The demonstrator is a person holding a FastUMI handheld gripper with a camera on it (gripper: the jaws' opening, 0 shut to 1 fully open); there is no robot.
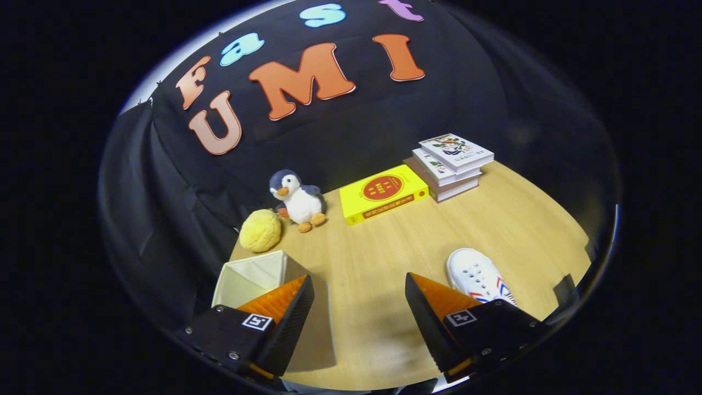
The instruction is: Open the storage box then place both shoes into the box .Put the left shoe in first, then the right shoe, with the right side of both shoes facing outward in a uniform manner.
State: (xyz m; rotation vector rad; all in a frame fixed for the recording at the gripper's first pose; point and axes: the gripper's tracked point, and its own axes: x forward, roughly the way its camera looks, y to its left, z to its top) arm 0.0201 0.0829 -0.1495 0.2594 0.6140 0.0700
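Tool [359, 285] hangs over the wooden surface [384, 252], fingers spread wide, nothing between them but bare wood. Holding nothing.

Storage box [252, 277] sits right by the left finger, partly hidden behind it. One box, pale cream, top open, empty pale interior visible. A tan side wall runs down toward the near edge of the surface beside the finger. Its long axis can't be made out.

One shoe [476, 274] just beside the right finger, on its outer side, heel end hidden behind the finger. White sneaker, rounded toe, rows of eyelets, red and blue stripes on the side. Long axis runs from near the finger away toward the far side, toe pointing away and slightly left toward the books. Upright on its sole. Can't tell if left or right shoe. Shoe and box well apart, tool between them.

Beyond the box: one yellow bumpy ball-like plush [260, 230] near the surface's left edge. Just right of it, one penguin plush [299, 200], grey and white, orange beak and feet, standing upright.

Further right: one yellow book [383, 193] lying flat, red circle on cover. Beside it, at the far right, a stack of books [452, 164], looks like three, white covers with printed pictures, slightly fanned.

Black cloth wall behind.
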